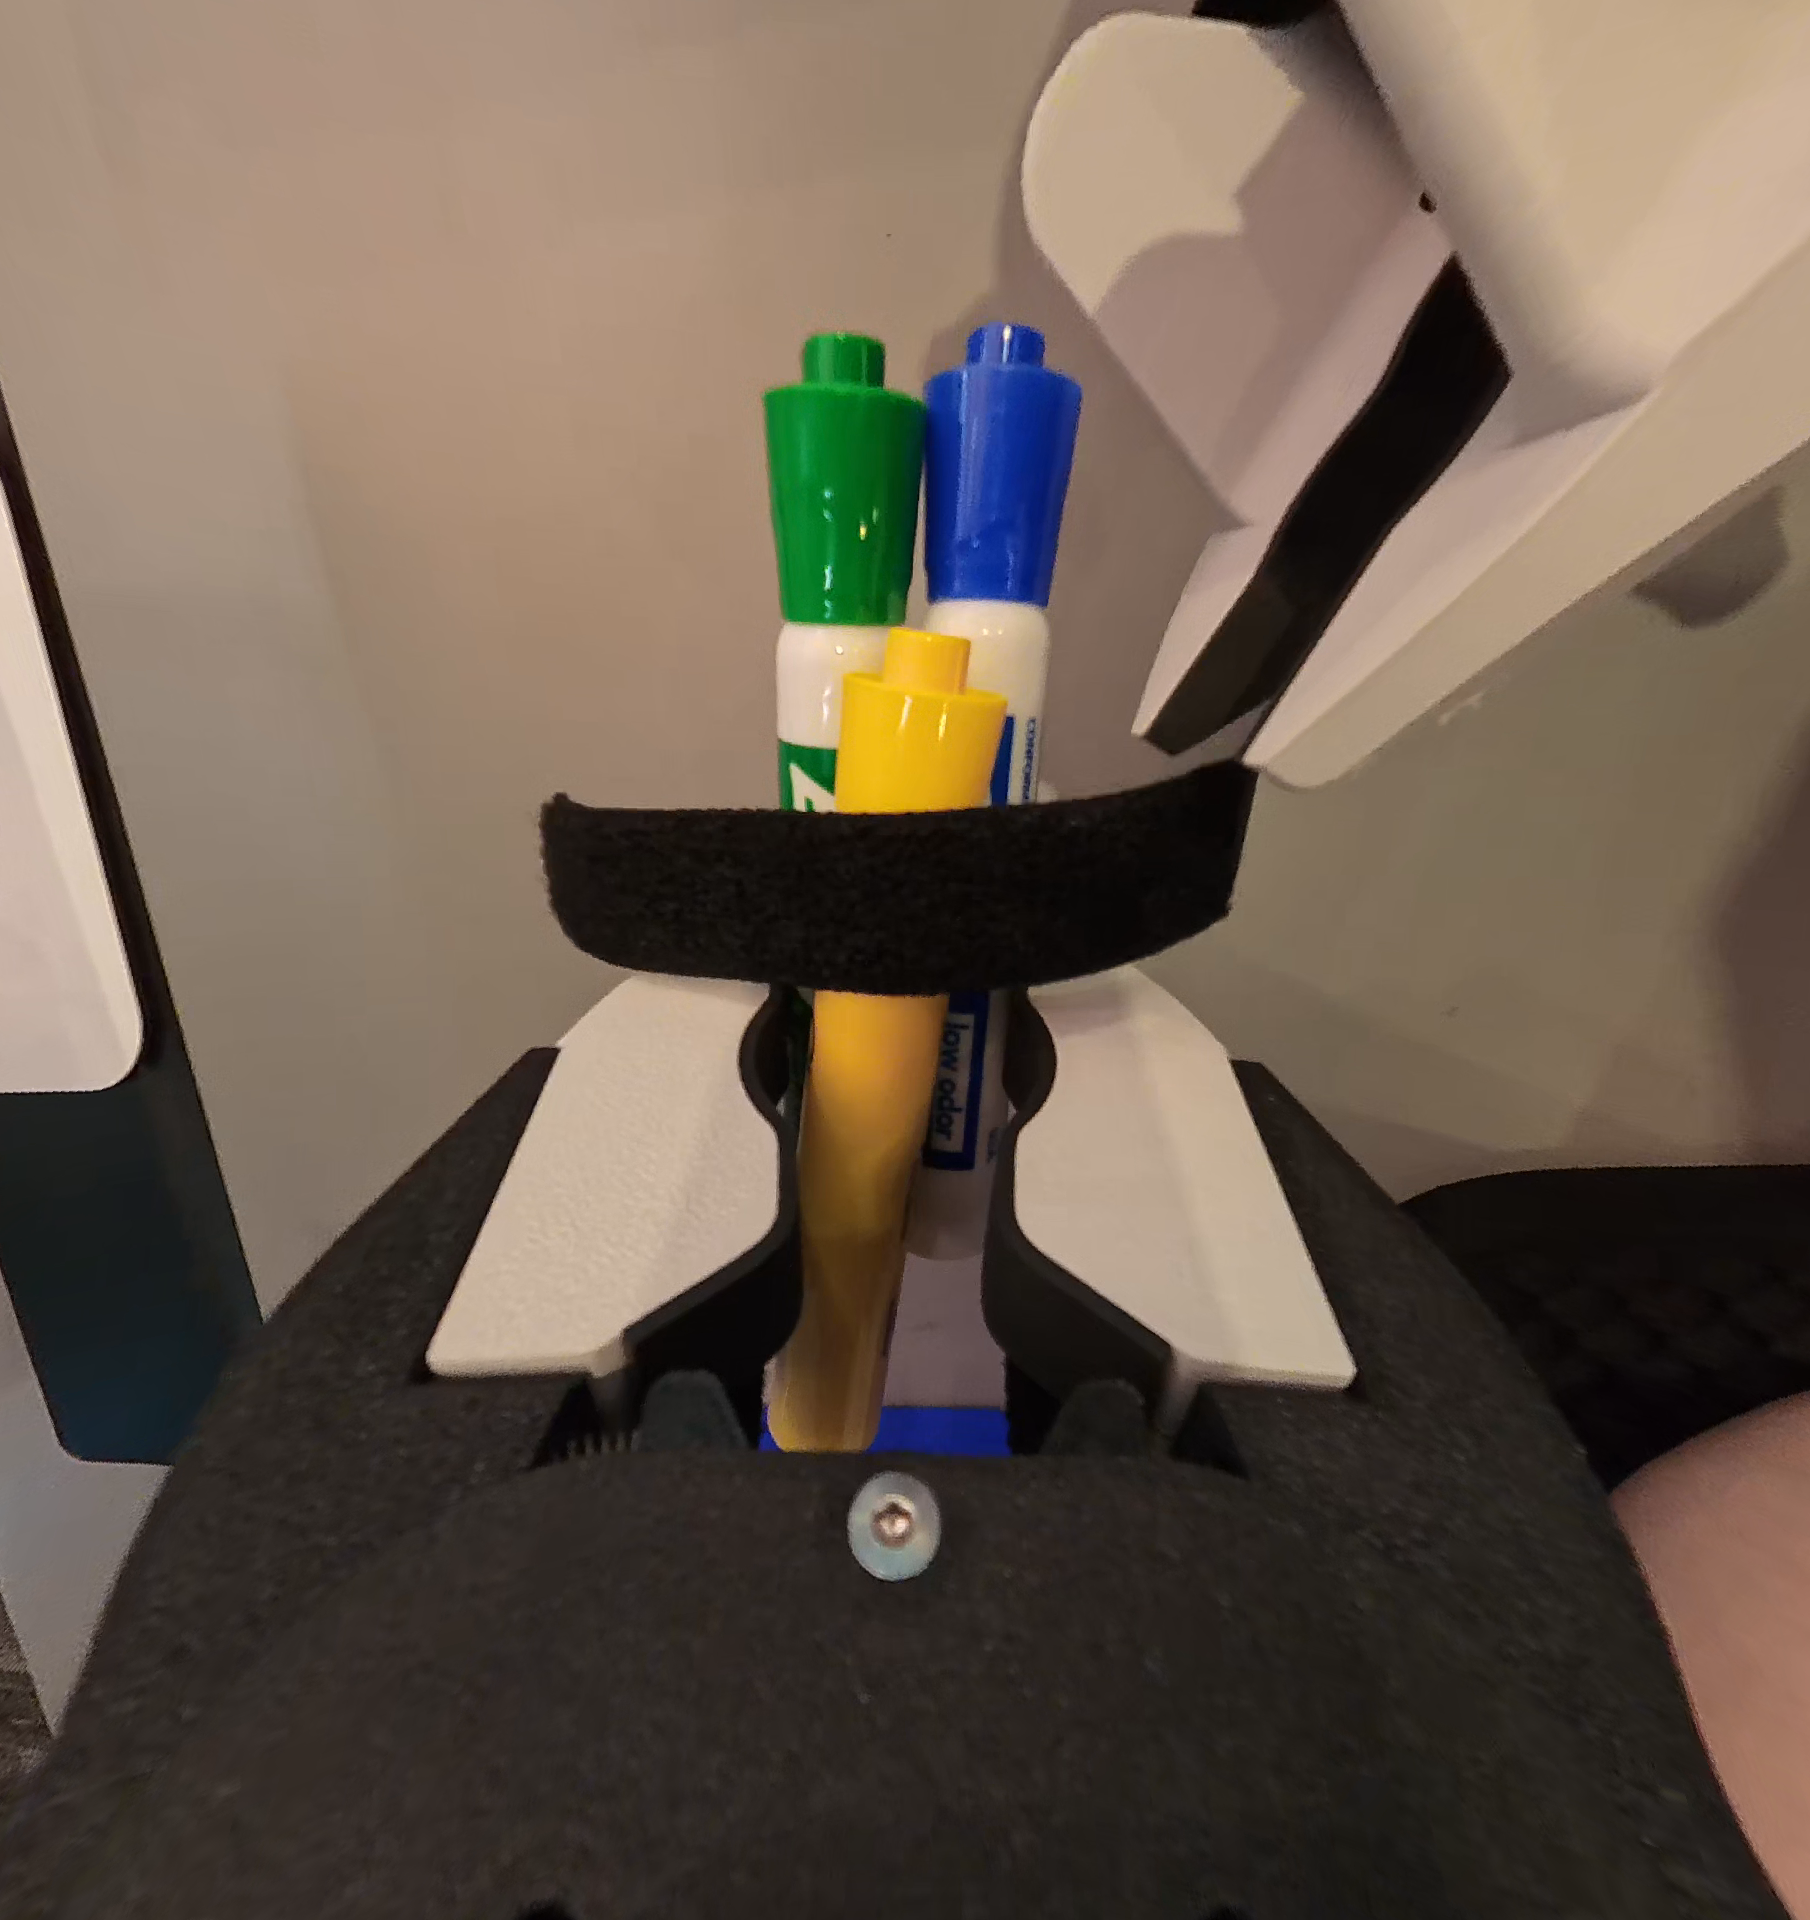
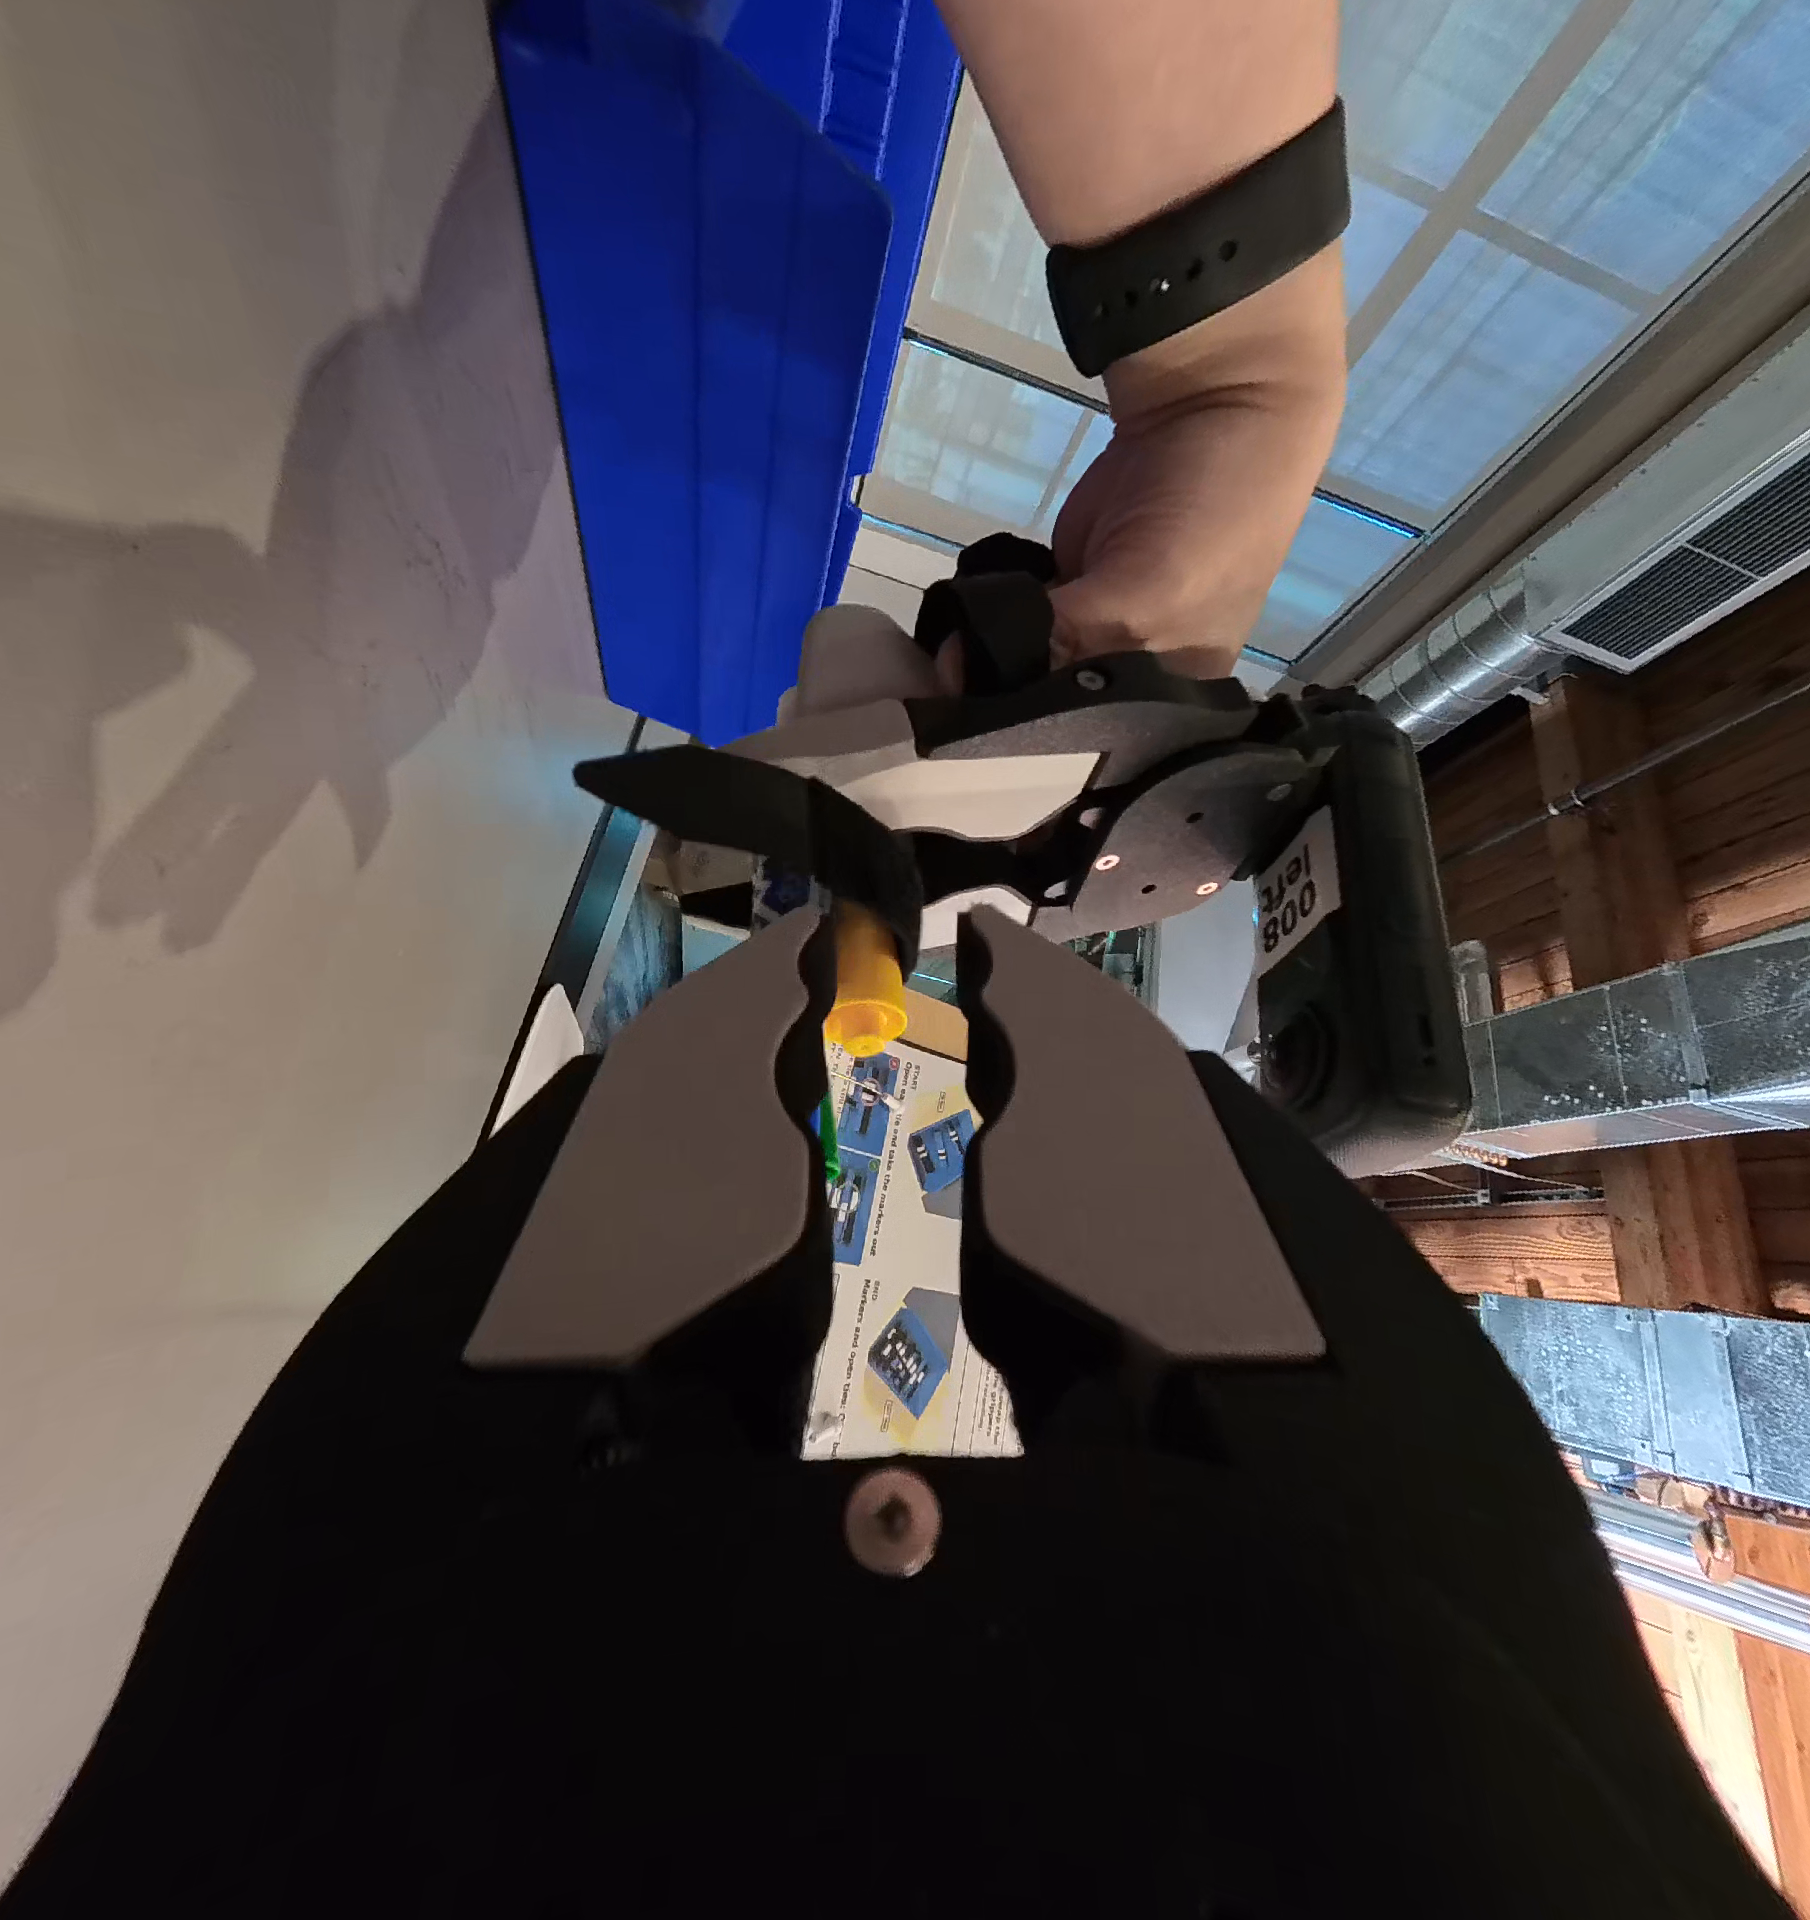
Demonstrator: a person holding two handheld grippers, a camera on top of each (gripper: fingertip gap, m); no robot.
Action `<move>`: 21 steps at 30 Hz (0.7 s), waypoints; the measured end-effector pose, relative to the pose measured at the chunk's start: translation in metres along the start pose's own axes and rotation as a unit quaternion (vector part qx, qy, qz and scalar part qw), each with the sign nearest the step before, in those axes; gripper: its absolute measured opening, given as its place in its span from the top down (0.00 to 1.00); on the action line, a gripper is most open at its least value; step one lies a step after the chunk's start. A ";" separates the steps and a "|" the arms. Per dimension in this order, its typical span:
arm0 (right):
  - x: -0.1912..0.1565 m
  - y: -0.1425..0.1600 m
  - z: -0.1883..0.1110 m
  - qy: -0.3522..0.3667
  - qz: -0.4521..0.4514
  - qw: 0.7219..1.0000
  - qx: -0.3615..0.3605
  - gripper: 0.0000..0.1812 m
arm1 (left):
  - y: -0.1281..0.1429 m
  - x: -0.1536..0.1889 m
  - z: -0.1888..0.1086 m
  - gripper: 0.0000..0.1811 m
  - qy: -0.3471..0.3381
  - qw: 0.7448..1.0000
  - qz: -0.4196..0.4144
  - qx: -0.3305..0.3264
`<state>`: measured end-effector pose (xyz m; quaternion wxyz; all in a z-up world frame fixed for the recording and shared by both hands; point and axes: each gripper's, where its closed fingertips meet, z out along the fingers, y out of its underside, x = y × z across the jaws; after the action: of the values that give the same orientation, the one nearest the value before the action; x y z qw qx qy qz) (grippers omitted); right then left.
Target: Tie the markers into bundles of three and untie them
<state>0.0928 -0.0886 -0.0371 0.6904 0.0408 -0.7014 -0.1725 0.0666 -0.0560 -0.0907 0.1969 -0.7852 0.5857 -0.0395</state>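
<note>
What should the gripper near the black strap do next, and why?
Probably close the right gripper on the free end of the black strap. The strap lies across the green marker, blue marker and yellow marker, which the left gripper holds shut. The right gripper's jaws stand open by that strap end, so gripping it comes before pulling.

The markers' green cap (image 1: 844, 499) and blue cap (image 1: 1003, 488) are glossy plastic; the black strap (image 1: 880, 894) is fuzzy matt cloth. At four o'clock in the right wrist view, rough wooden planks (image 2: 1659, 831) meet dull metal ducting (image 2: 1659, 1039).

Strapped markers (image 1: 885, 1039) in left claw (image 1: 896, 1049)
</note>
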 end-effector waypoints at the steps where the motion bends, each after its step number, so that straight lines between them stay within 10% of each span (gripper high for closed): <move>1: 0.000 0.000 0.000 -0.001 0.000 1.000 -0.001 0.87 | 0.000 0.000 0.000 0.79 0.000 1.000 0.000 0.000; 21: -0.001 0.009 -0.002 -0.021 0.035 0.999 -0.003 0.87 | 0.007 0.008 0.007 0.79 0.033 0.999 -0.013 -0.017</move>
<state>0.0960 -0.0804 -0.0359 0.6815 0.0106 -0.7161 -0.1506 0.0653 -0.0631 -0.1009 0.1633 -0.7940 0.5827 -0.0581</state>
